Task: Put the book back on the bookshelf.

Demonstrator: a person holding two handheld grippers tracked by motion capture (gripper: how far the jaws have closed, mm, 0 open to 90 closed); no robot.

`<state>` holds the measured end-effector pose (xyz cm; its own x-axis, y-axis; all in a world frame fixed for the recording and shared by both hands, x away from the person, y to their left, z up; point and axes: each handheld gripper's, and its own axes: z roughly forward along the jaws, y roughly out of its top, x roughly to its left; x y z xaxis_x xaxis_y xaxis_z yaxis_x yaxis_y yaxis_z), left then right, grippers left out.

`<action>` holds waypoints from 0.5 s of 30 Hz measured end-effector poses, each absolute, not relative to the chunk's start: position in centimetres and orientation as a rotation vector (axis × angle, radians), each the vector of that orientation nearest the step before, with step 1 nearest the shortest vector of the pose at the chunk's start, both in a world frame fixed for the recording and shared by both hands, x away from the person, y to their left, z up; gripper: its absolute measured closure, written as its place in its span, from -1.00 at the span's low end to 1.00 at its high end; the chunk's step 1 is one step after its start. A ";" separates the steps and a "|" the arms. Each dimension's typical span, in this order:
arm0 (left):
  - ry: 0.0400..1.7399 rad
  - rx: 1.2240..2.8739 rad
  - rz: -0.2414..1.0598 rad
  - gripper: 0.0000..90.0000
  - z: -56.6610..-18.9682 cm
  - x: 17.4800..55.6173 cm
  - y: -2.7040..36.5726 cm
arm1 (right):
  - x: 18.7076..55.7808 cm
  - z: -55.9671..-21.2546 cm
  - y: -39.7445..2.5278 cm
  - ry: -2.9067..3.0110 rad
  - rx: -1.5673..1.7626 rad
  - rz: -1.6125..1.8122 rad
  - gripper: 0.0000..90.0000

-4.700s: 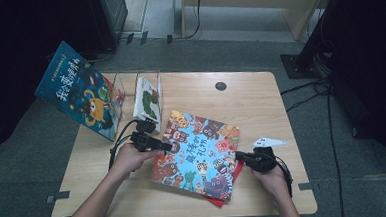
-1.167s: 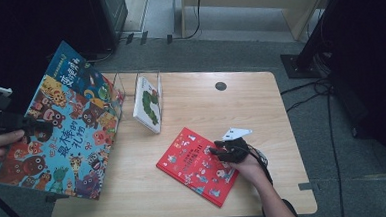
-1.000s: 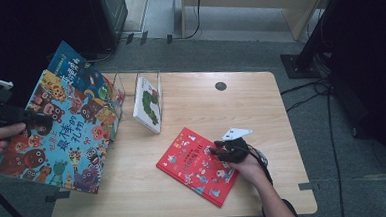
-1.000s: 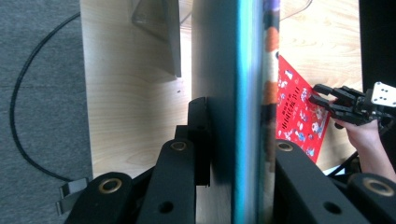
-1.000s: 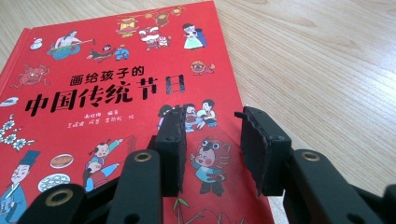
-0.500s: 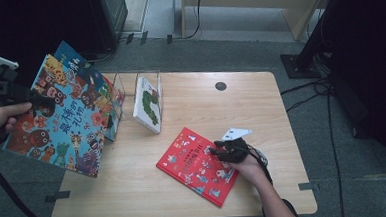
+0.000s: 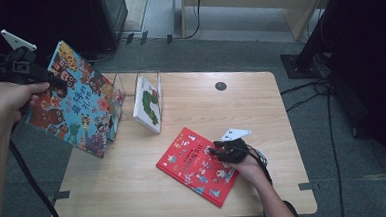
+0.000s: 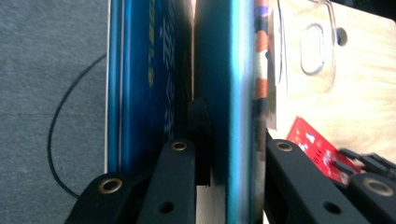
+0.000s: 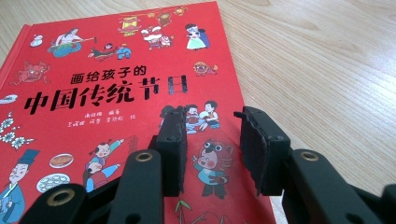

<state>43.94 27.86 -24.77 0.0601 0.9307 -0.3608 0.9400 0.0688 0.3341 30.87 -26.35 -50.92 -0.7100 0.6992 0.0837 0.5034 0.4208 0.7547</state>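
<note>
My left gripper (image 7: 54, 81) is clamped on the blue book (image 7: 76, 107): in the left gripper view one jaw sits behind its cover and the other in front, with the book's edge (image 8: 236, 116) running straight up between them. I hold that book up off the table's left edge, tilted, cover facing me, with its lower corner close to the tabletop. My left hand (image 7: 11, 98) is out over the floor, beside the table. Just behind the held book I see a second blue book (image 8: 140, 84), standing almost parallel to it. To the right of these stands the clear rack (image 7: 130, 87) on the table (image 7: 261, 105), and a white book (image 7: 148, 105) with a green caterpillar on it leans in the rack.

My right gripper (image 7: 214, 151) rests low over the red book (image 7: 200, 164), jaws parted and holding nothing. In the right gripper view the two pads (image 9: 259, 149) stand apart above the cover (image 9: 93, 93), pointing across the printed title; I cannot tell whether they touch it. The red book lies flat on the table, turned at an angle, near the front edge and well apart from the rack. My right hand (image 7: 246, 168) lies on the table at the book's right edge
</note>
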 end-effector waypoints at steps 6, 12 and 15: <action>1.844 1.872 -0.004 0.78 -25.5 46.3 26.7 | 31.1 -51.0 -26.2 2.427 1.048 1.171 0.40; 1.847 1.906 0.022 0.76 -26.9 47.6 25.8 | 30.7 -51.0 -26.1 2.428 1.042 1.161 0.36; 1.819 1.930 0.022 0.72 -27.2 47.7 25.9 | 30.2 -50.9 -26.4 2.428 1.050 1.161 0.35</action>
<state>47.71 25.89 -27.21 0.1140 0.9434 -0.3113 0.9357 0.0033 0.3527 30.23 -26.40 -50.95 -0.7083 0.7017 0.0772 0.5007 0.4223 0.7556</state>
